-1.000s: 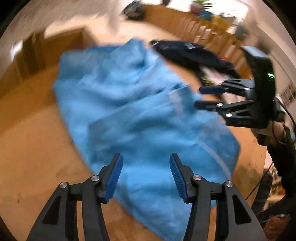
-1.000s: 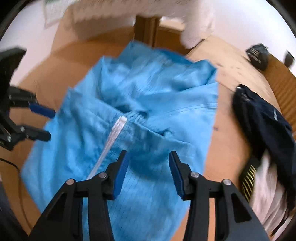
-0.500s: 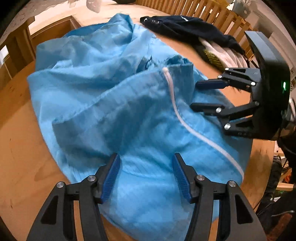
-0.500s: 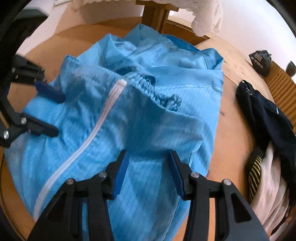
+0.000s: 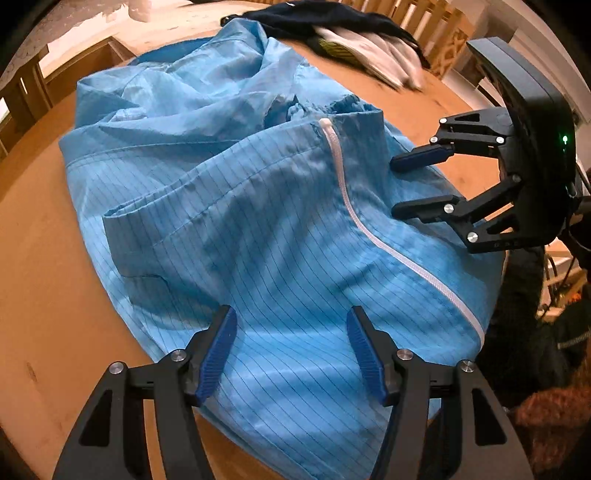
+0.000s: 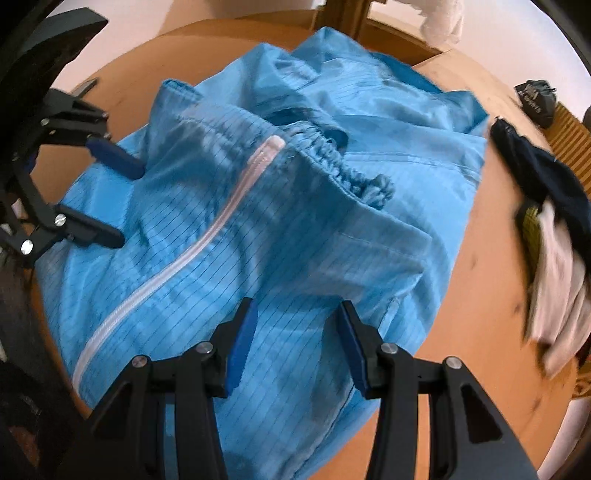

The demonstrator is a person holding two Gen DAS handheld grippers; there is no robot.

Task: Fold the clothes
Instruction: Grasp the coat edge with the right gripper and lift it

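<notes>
A light blue pinstriped garment [image 5: 240, 229] with a white zipper [image 5: 369, 236] lies rumpled on the round wooden table [image 5: 40, 266]; it also shows in the right wrist view [image 6: 295, 221], zipper [image 6: 207, 240] running diagonally. My left gripper [image 5: 290, 350] is open and empty just above the garment's near hem. My right gripper [image 6: 293, 339] is open and empty over the garment's near edge; it shows in the left wrist view [image 5: 406, 188] at the right, fingers close to the cloth beside the zipper. The left gripper shows in the right wrist view [image 6: 114, 199] at the left.
A pile of dark navy and white clothes [image 5: 351, 33] lies at the table's far side, also at the right in the right wrist view [image 6: 546, 206]. A small dark bag [image 6: 535, 99] sits further back. Wooden chairs [image 5: 29, 96] stand beyond the table edge.
Both grippers have come lower and closer to the blue garment, which now fills more of both views. The jaws stay open.
</notes>
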